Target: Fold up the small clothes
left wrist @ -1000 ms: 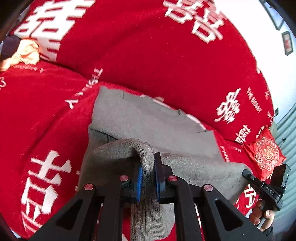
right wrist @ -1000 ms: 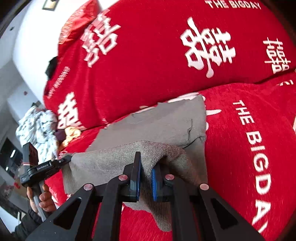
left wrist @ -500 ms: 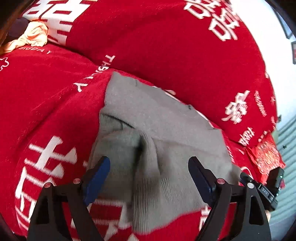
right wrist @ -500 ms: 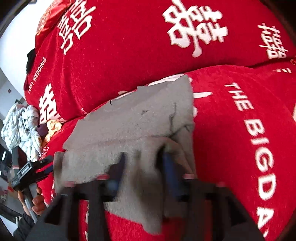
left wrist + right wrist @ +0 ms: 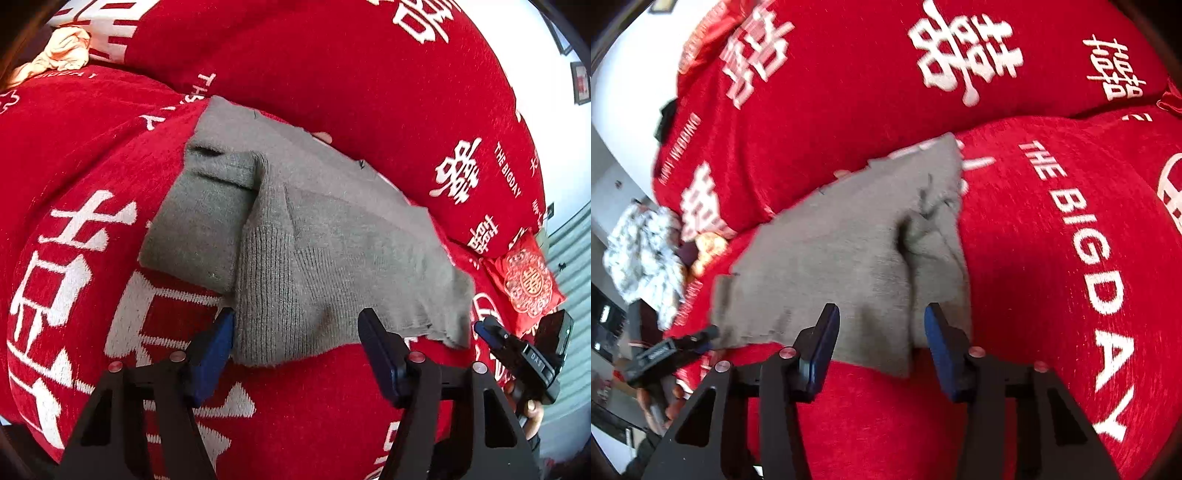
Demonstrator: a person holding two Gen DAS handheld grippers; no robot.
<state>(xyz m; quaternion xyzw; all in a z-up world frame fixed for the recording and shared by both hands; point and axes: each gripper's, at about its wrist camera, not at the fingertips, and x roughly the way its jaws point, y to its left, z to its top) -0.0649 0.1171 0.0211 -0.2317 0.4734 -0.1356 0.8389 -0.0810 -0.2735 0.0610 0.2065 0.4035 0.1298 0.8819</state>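
A grey knit garment (image 5: 295,236) lies folded over on the red sofa cover, its near edge doubled back onto itself. It also shows in the right wrist view (image 5: 849,258). My left gripper (image 5: 295,339) is open and empty, its blue pads just short of the garment's near edge. My right gripper (image 5: 881,339) is open and empty, also at the near edge. The right gripper shows in the left wrist view (image 5: 517,350) beside the garment's right corner. The left gripper shows in the right wrist view (image 5: 679,345) by the left corner.
The red sofa cover (image 5: 92,184) with white characters spreads under everything, its back cushions (image 5: 332,66) rising behind. A peach cloth (image 5: 59,51) lies far left. A small red pillow (image 5: 524,280) sits right. A white patterned cloth pile (image 5: 642,251) lies at the sofa's left end.
Both grippers were shut on the garment's lifted edge a second ago. They have opened, let the edge drop onto the garment, and pulled back slightly.
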